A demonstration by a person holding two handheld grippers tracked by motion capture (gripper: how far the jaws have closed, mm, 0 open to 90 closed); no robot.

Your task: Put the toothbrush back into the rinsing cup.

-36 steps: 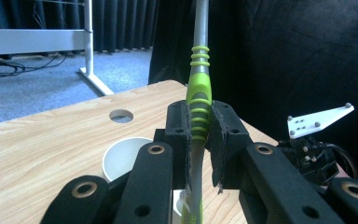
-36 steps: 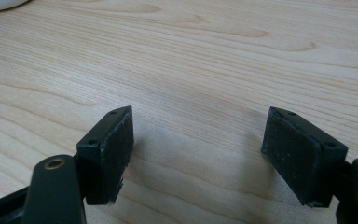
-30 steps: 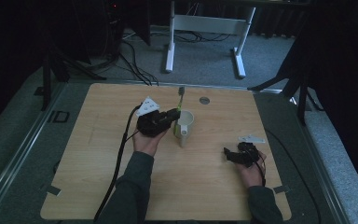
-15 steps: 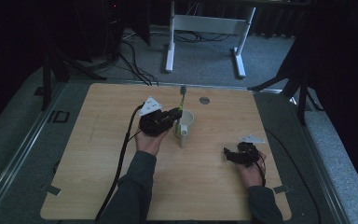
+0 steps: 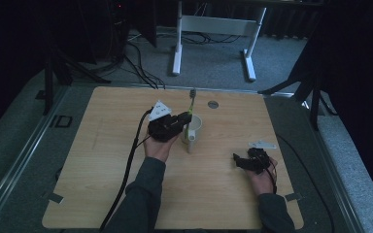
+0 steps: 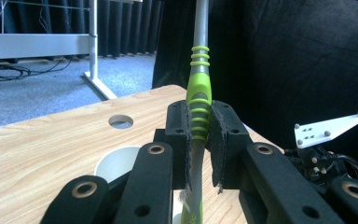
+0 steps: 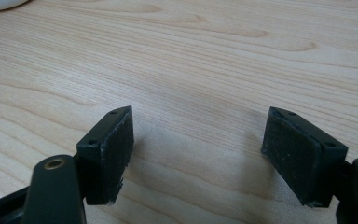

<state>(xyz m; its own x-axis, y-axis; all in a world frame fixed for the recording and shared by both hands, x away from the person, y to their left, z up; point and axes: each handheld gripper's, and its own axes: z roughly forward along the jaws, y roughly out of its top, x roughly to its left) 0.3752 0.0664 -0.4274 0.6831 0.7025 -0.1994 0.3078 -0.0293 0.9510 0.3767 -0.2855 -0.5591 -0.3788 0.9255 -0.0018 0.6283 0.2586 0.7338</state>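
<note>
Nothing has moved since the earlier frame. My left hand-held gripper pinches the green toothbrush upright over the white mug on the tabletop; my right hand-held gripper rests spread.

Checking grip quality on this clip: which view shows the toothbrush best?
The left gripper view: the toothbrush stands upright, its green ribbed handle clamped between the left gripper pads. The high view shows it small, rising from the mug. The right gripper view looks at bare table between open jaws.
</note>
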